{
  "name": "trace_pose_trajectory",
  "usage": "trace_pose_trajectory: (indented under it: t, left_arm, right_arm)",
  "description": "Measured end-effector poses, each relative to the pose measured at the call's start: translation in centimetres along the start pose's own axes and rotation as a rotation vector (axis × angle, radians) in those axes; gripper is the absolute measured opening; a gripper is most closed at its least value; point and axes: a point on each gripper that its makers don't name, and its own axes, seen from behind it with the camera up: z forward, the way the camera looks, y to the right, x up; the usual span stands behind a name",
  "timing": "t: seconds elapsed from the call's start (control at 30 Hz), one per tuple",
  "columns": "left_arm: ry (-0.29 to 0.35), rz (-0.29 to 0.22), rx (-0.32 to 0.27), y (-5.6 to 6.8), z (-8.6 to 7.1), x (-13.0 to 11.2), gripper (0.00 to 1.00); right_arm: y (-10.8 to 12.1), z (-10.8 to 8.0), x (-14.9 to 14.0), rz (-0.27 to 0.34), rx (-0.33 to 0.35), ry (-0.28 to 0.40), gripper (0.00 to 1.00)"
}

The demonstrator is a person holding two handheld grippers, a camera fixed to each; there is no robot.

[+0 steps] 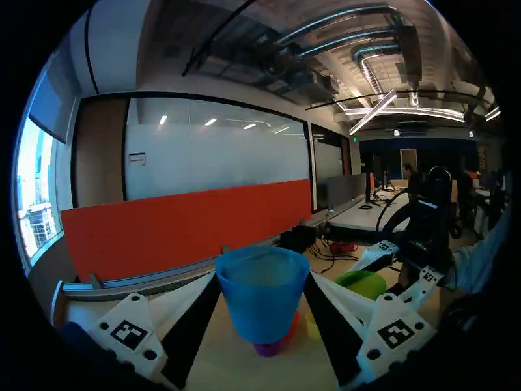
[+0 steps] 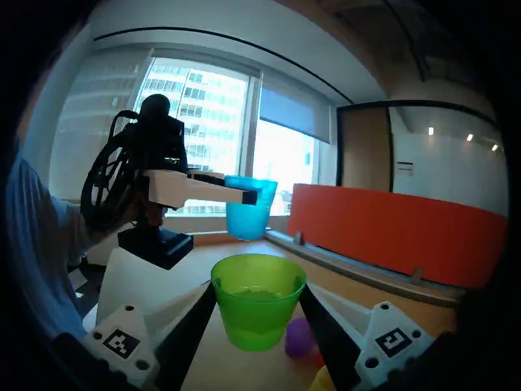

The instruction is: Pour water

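Up over the wooden desk (image 2: 352, 283), clenched the left gripper (image 1: 264, 280) on the blue cup (image 1: 262, 300) and the right gripper (image 2: 258, 291) on the green cup (image 2: 257, 319) with water (image 2: 255, 296) low inside, held both upright and near, seemingly left the pour undone.

Left gripper (image 1: 264, 283), right gripper (image 2: 258, 291); jaws clamped

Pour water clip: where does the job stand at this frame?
Done: left claw grips the blue cup, right claw the green cup. In hand: both cups upright, the blue one held higher. Left: the pour itself; no tilt or stream yet. The green cup seems to hold some liquid.
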Motion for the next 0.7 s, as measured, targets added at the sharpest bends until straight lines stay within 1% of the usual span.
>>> trace_pose_trajectory:
  t: [0.3,0.4,0.57,0.7]
  left_arm:
    - [-0.016,-0.026,0.006,-0.5,-0.4,-2.1,0.87]
    - [-0.019,-0.021,0.009,-0.6,-0.6,-2.8,0.86]
    - [-0.033,0.008,0.014,-0.4,-0.9,-4.3,0.86]
    - [-0.047,0.017,0.012,-0.2,-0.9,-5.3,0.86]
  right_arm:
    - [0.8,-1.1,-0.4,0.018,-0.022,-0.015,0.89]
    - [1.3,-1.6,-0.4,0.026,-0.03,-0.017,0.89]
    - [1.9,-2.1,-0.5,0.038,-0.04,-0.025,0.89]
    - [2.0,-2.4,-0.6,0.046,-0.041,-0.032,0.89]
